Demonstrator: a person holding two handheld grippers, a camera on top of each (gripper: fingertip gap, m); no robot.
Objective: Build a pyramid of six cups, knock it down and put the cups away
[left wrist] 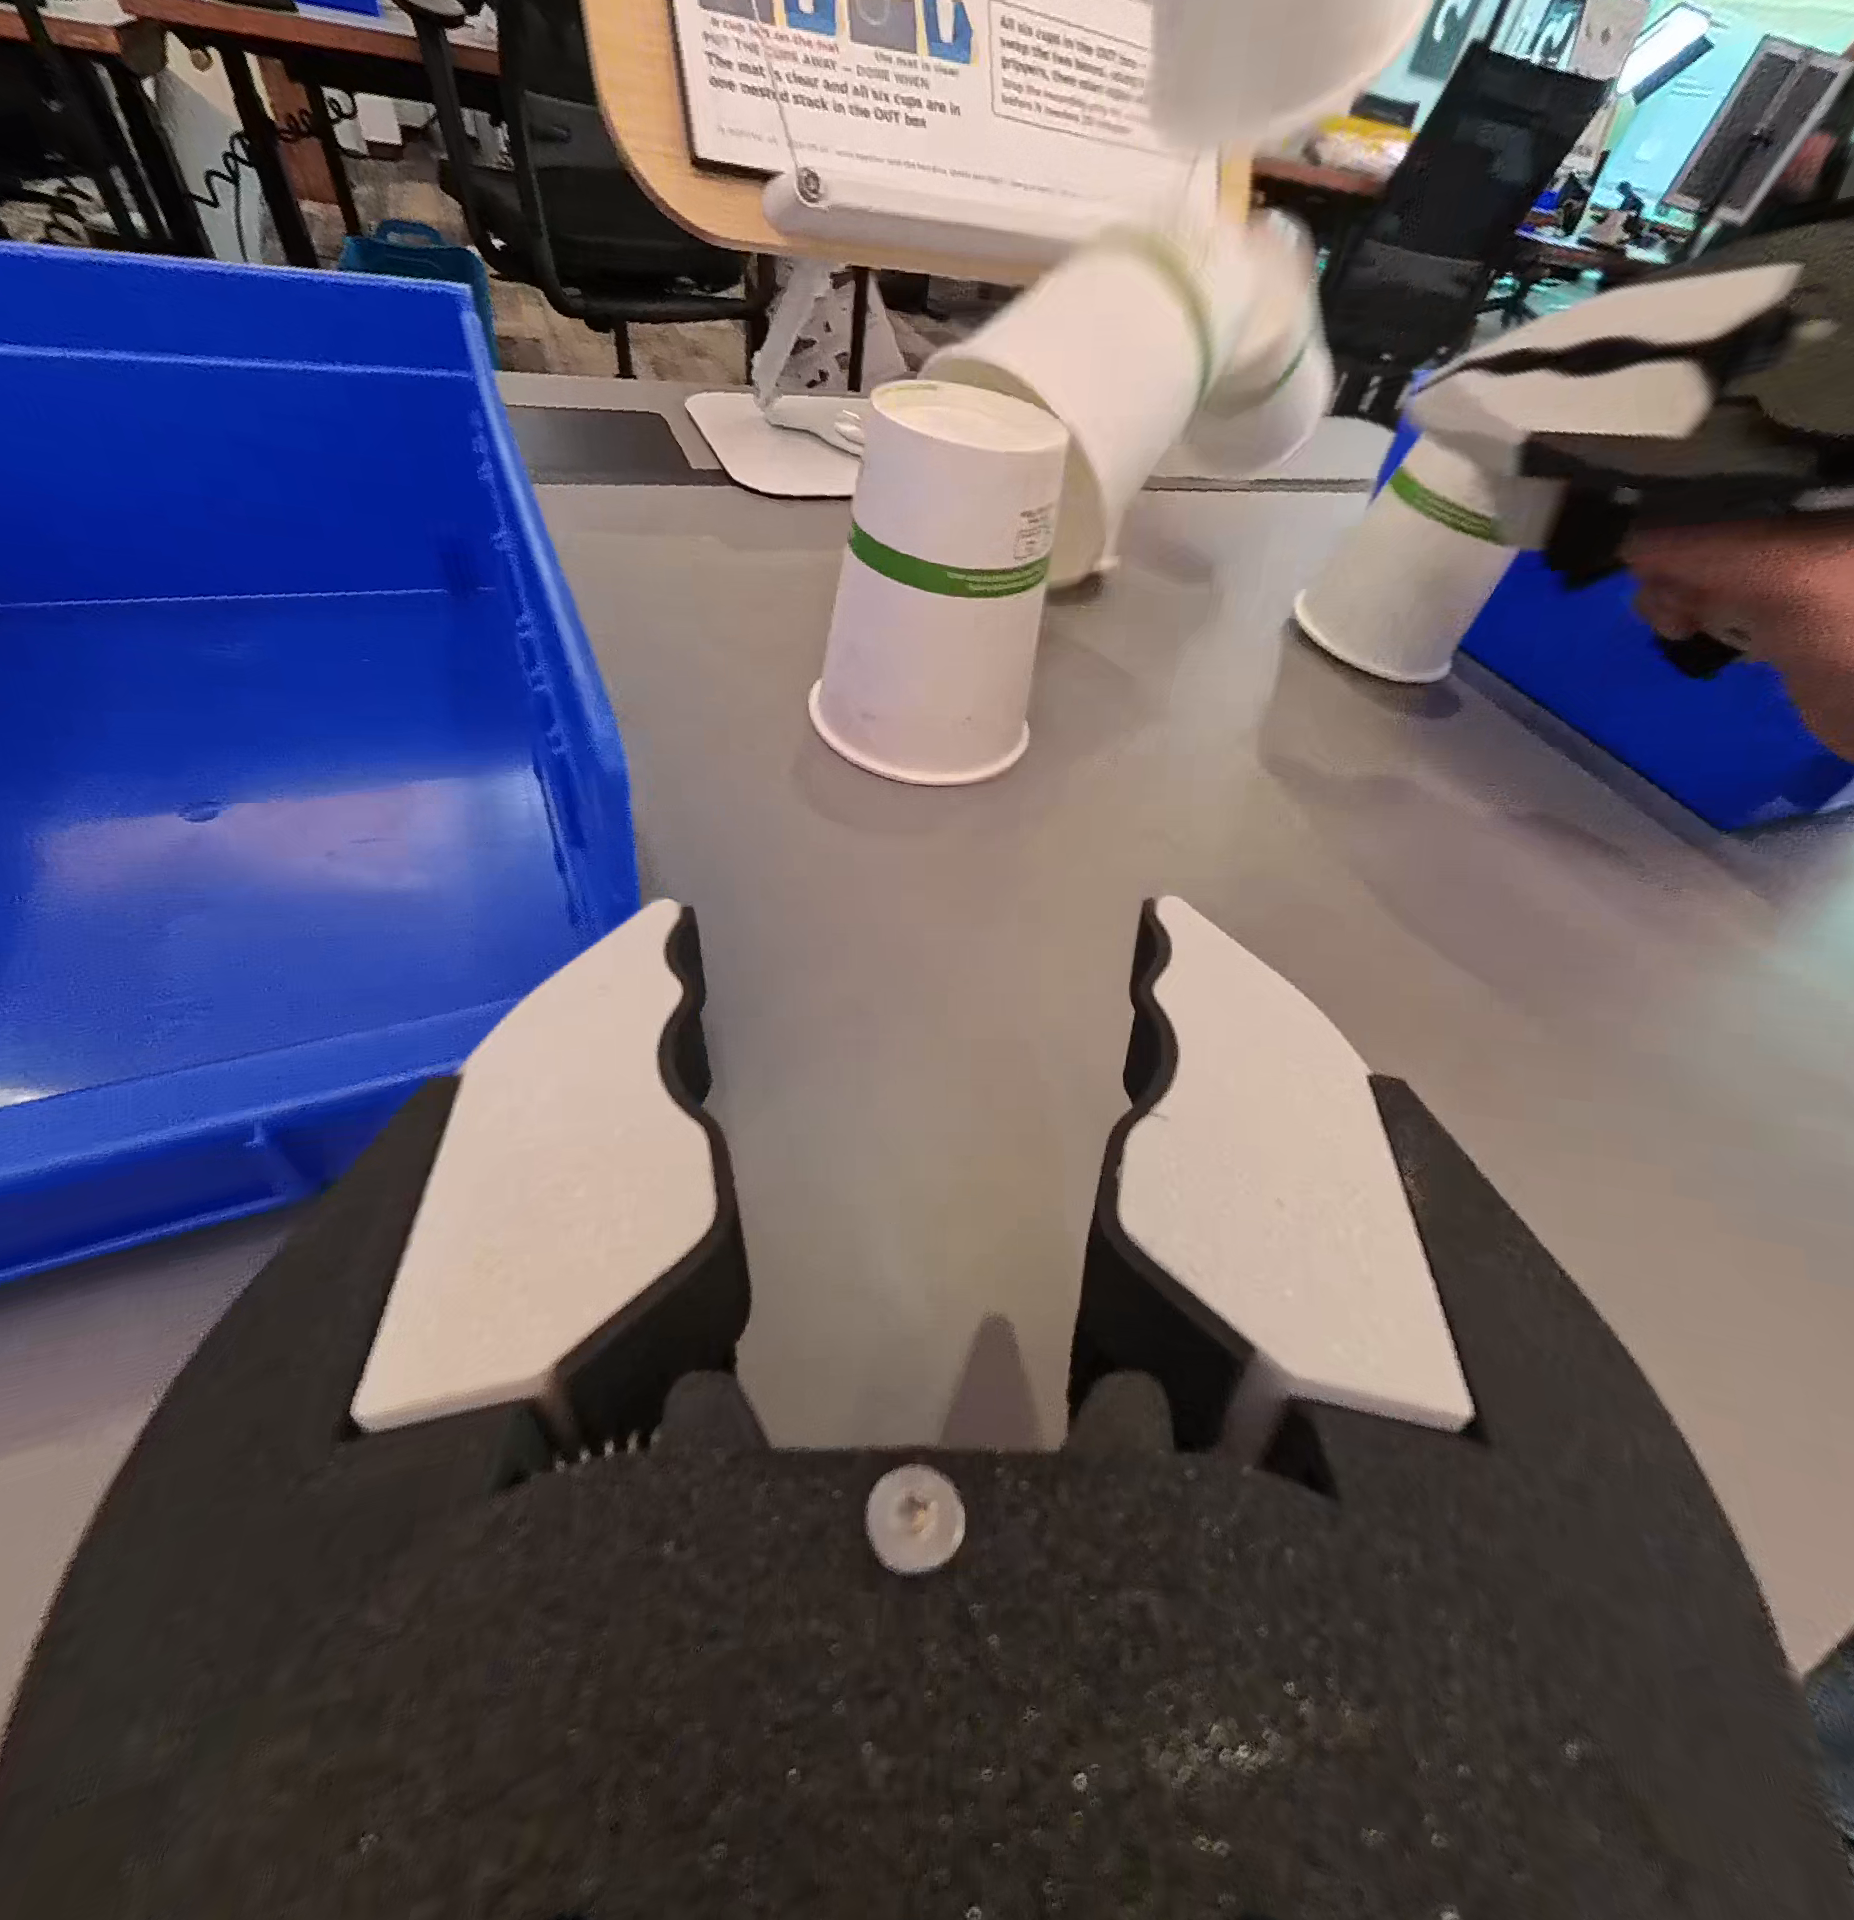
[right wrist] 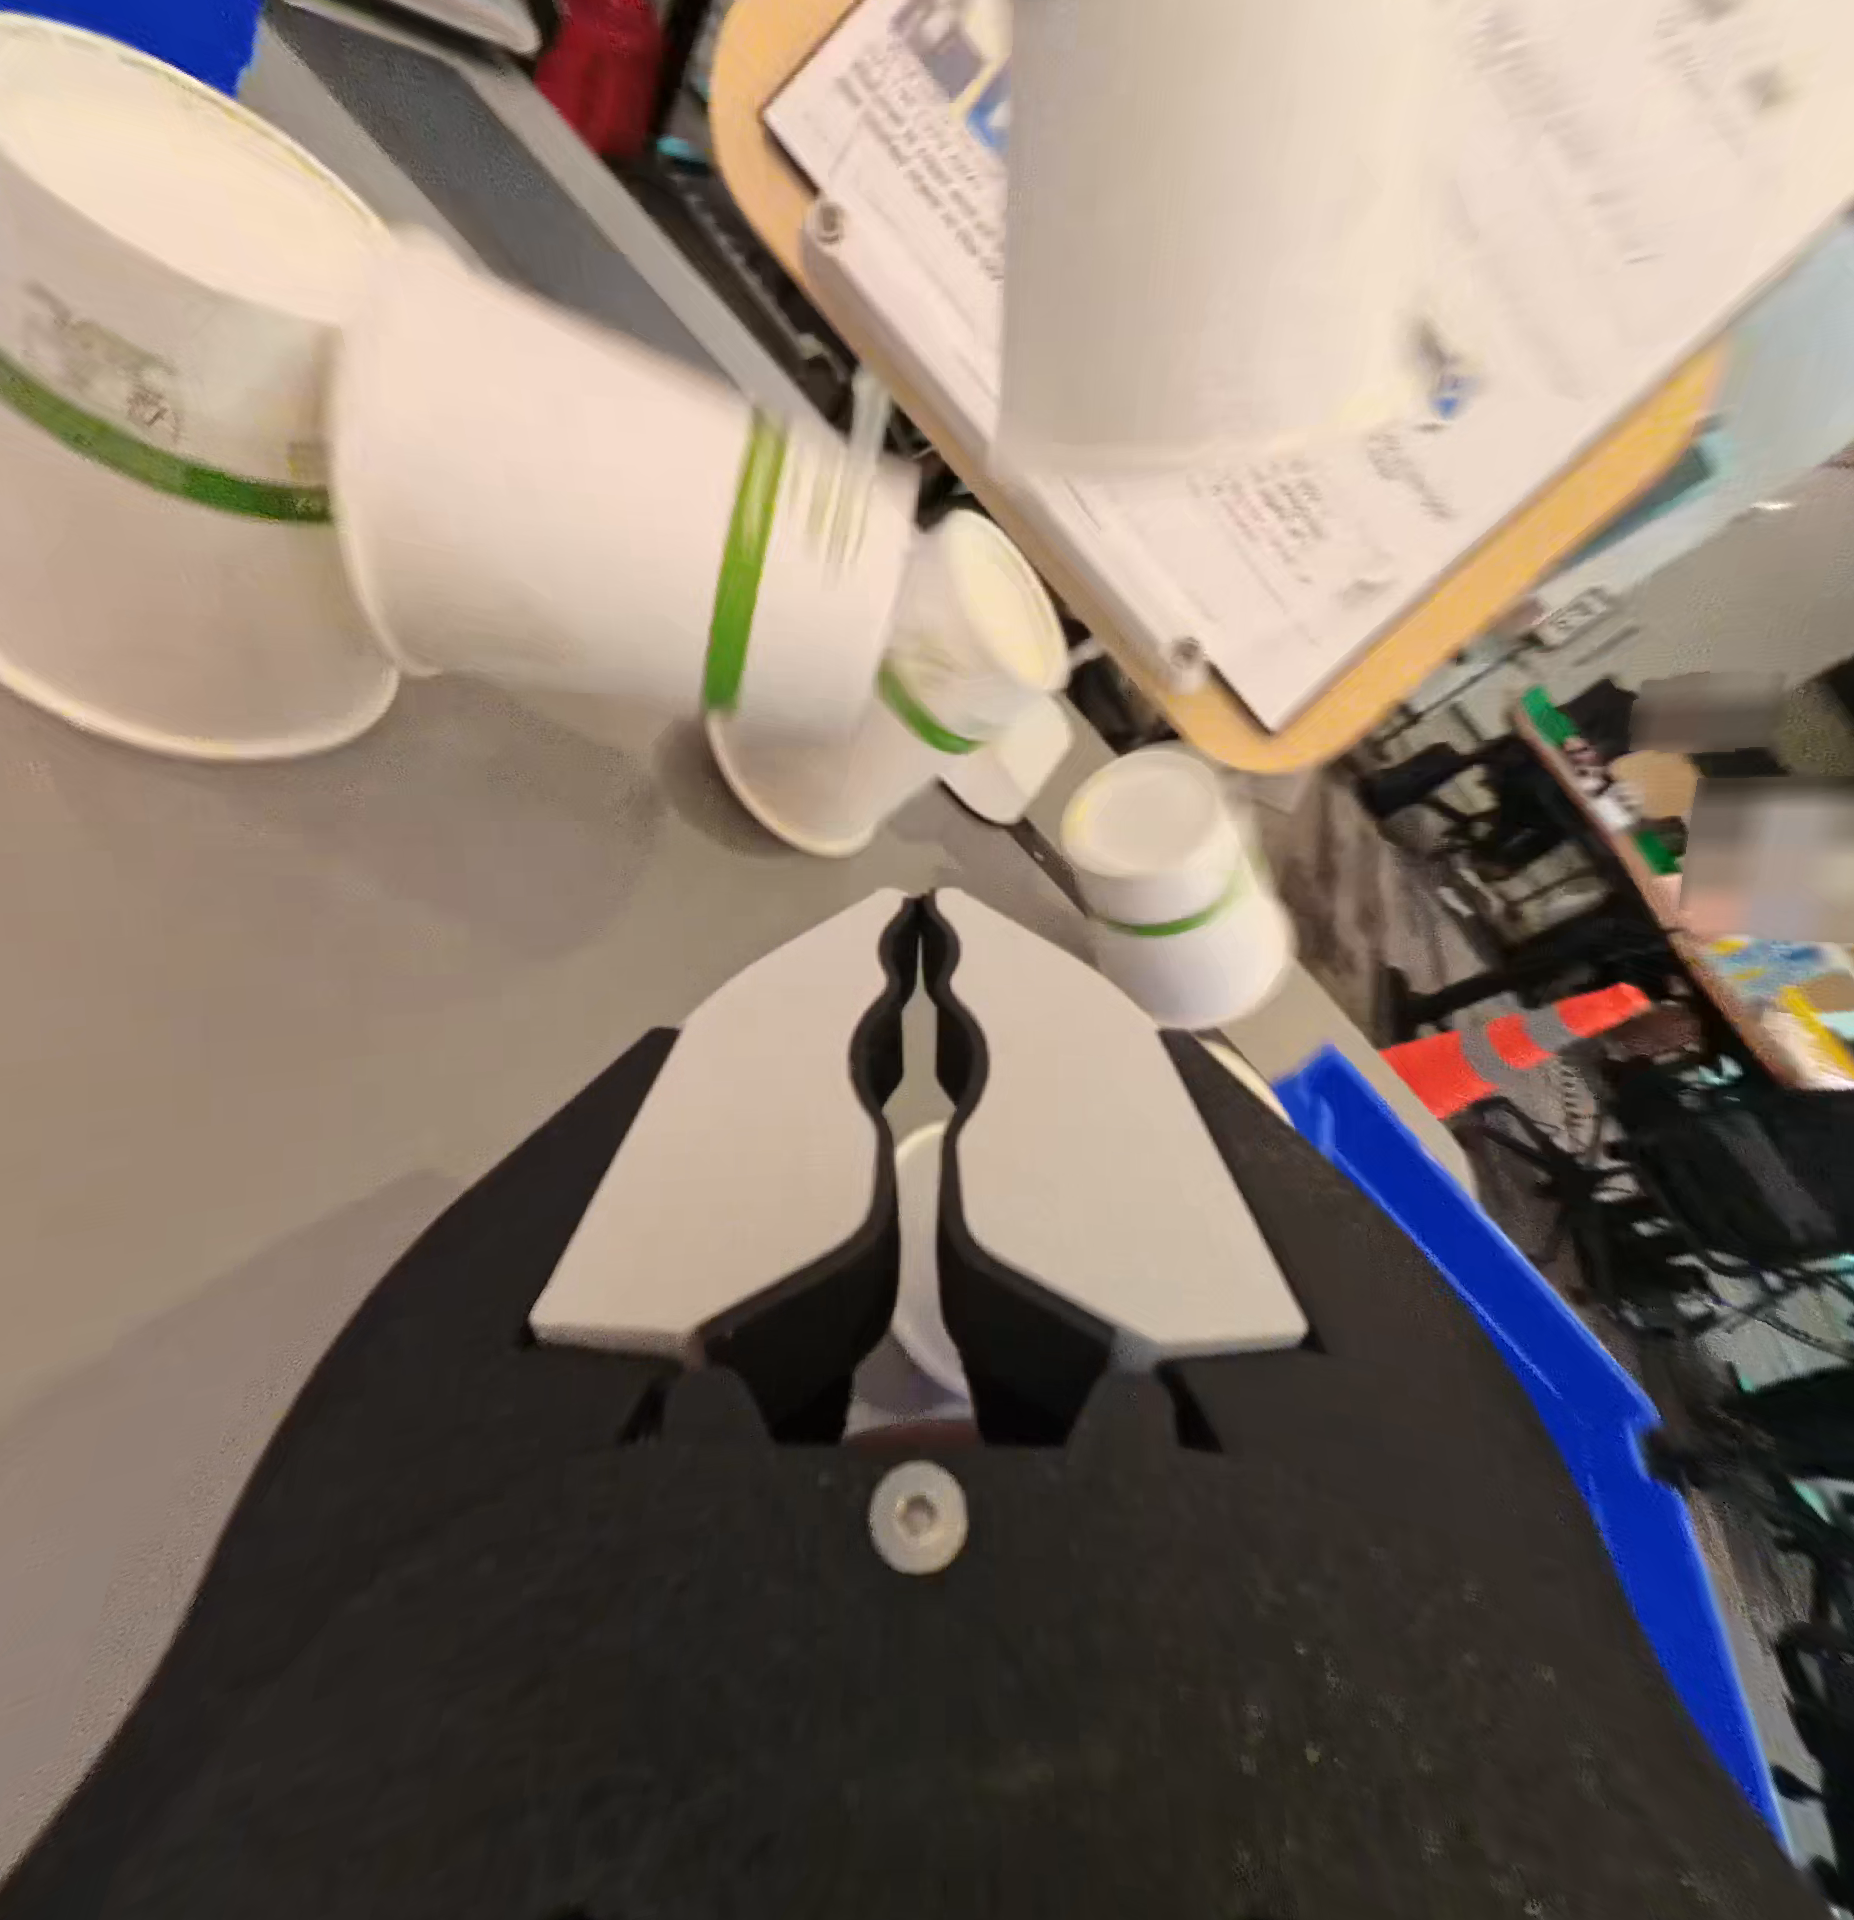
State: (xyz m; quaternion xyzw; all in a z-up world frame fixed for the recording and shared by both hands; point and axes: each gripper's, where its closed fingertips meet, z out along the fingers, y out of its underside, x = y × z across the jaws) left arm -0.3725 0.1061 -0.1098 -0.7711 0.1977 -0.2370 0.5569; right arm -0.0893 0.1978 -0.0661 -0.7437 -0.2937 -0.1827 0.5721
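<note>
Several white paper cups with green bands are mid-tumble on the grey table (left wrist: pixel 1006 987). One upside-down cup (left wrist: pixel 938 582) stands in the middle. A tilted cup (left wrist: pixel 1099 384) leans against it, blurred cups hang above it, and another tilted cup (left wrist: pixel 1406 571) is at right. My left gripper (left wrist: pixel 918 961) is open and empty, low over the table in front of the cups. My right gripper (right wrist: pixel 921 906) is shut and empty, raised among the cups; it also shows in the left wrist view (left wrist: pixel 1588 364). In the right wrist view the tilted cup (right wrist: pixel 580 561) falls beside a standing cup (right wrist: pixel 144 416); another cup (right wrist: pixel 1172 883) tips at the right.
An empty blue bin (left wrist: pixel 227 727) stands at the left of the table. A second blue bin (left wrist: pixel 1629 686) is at the right edge; it also shows in the right wrist view (right wrist: pixel 1474 1247). A board with a printed sheet (left wrist: pixel 902 94) stands on a white stand behind the cups.
</note>
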